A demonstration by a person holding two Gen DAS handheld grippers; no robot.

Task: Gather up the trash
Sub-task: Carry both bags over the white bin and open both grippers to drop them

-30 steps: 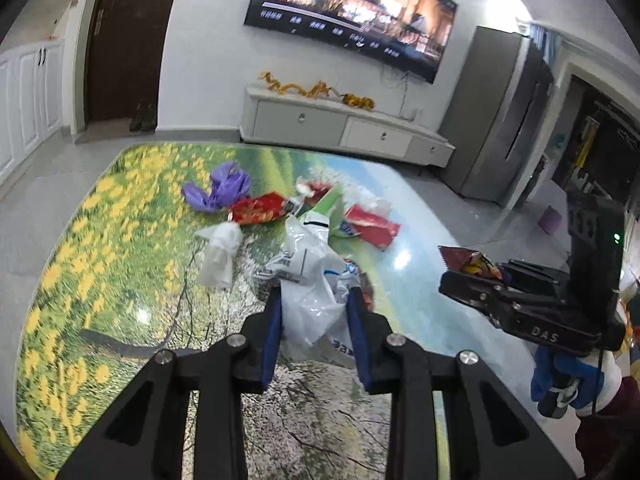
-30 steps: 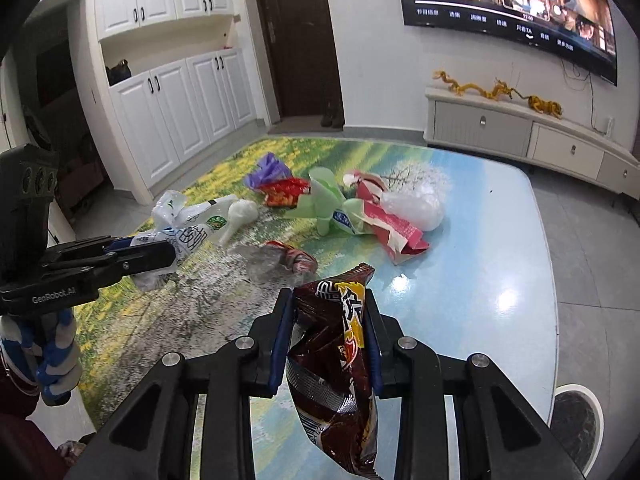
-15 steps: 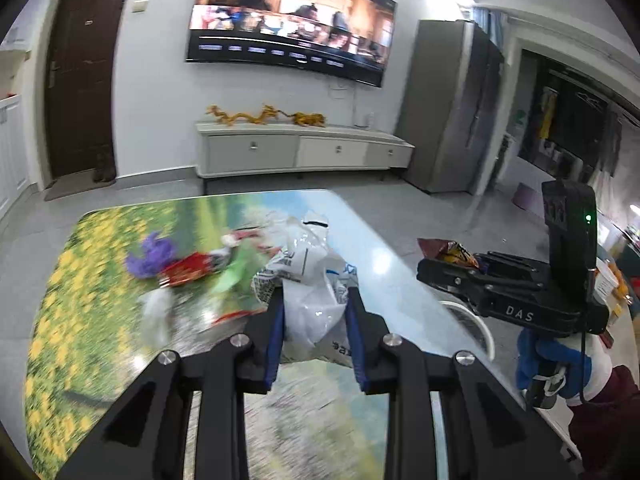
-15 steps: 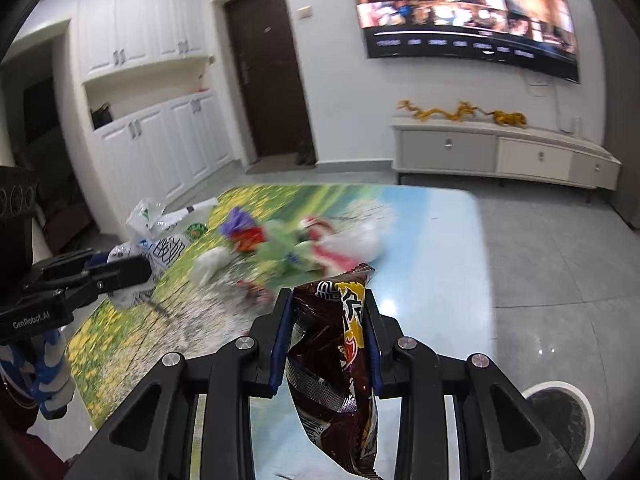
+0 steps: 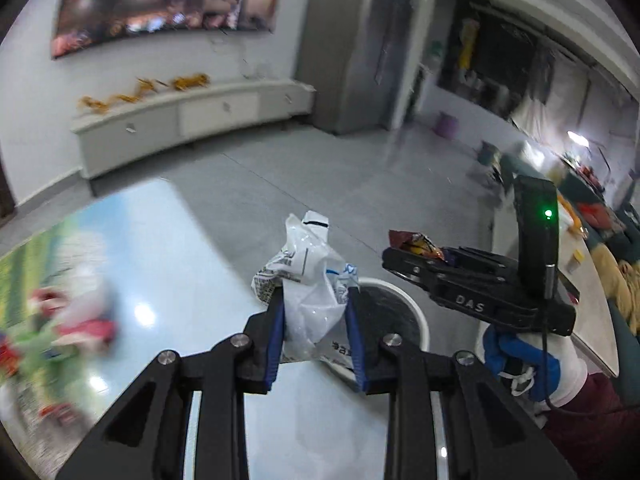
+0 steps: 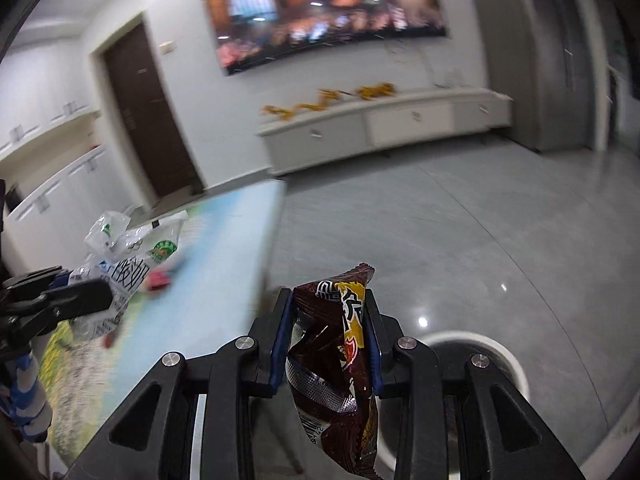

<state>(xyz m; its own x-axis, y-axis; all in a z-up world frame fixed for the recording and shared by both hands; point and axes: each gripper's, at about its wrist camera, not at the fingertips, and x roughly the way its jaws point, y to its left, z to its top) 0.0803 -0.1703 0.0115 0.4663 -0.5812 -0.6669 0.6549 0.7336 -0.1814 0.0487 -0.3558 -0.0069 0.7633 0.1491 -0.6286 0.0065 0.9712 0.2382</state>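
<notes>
The left hand-held gripper (image 5: pixel 316 334) is clamped on a crumpled white plastic bag (image 5: pixel 310 280) with printed text, pinched between its blue pads (image 5: pixel 277 334). Just beyond and below its tips sits a round white-rimmed bin (image 5: pixel 416 312) on the grey floor (image 5: pixel 320 172), past the bench (image 5: pixel 192 264) edge. To its left, blurred red, white and green wrappers (image 5: pixel 76 320) lie on the bench's glossy printed top.

The right hand-held gripper (image 6: pixel 326 338) is closed on a dark brown snack packet (image 6: pixel 336 360) with yellow and red print, which hangs down between the fingers. Just to its right and below is the same bin (image 6: pixel 508 360), its dark opening partly hidden behind the gripper's arms. To its left the bench (image 6: pixel 236 248) runs away, with the left hand-held gripper and its bag (image 6: pixel 120 264) above it. A wall screen (image 6: pixel 324 4) and a low white cabinet (image 6: pixel 380 124) stand far ahead.
</notes>
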